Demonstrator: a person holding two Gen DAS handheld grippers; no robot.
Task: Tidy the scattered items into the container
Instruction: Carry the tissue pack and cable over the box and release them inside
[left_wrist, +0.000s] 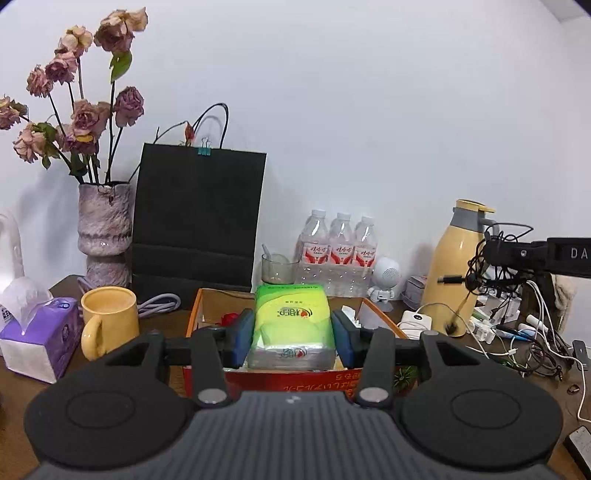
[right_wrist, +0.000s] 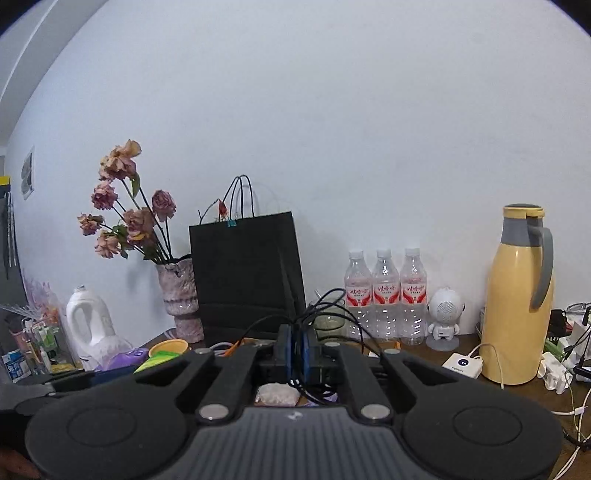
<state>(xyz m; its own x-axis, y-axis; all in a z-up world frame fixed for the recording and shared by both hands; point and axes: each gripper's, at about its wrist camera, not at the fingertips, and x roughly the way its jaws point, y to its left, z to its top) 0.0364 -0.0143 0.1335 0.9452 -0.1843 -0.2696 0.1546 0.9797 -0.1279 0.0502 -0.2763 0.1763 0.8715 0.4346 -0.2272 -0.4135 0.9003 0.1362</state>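
Left wrist view: the left gripper (left_wrist: 291, 334) pinches a green tissue pack (left_wrist: 290, 325) over an open cardboard box (left_wrist: 380, 314) at lower centre.

Its blue pads (left_wrist: 242, 339) press both long sides of the pack, whose long axis runs away from the camera toward the black paper bag (left_wrist: 199, 218), printed face up. Only this view shows the box interior, a yellow mug (left_wrist: 109, 317) and a purple tissue box (left_wrist: 40, 339) at lower left, and the other gripper at the right edge with a black cable bundle (left_wrist: 484, 266) hanging from it. Right wrist view, alone, shows the right gripper (right_wrist: 297, 350) from behind, jaws pressed together on those black cables (right_wrist: 317, 306), which loop above and below the pads. A yellow thermos (right_wrist: 517, 295) stands at right in both views.
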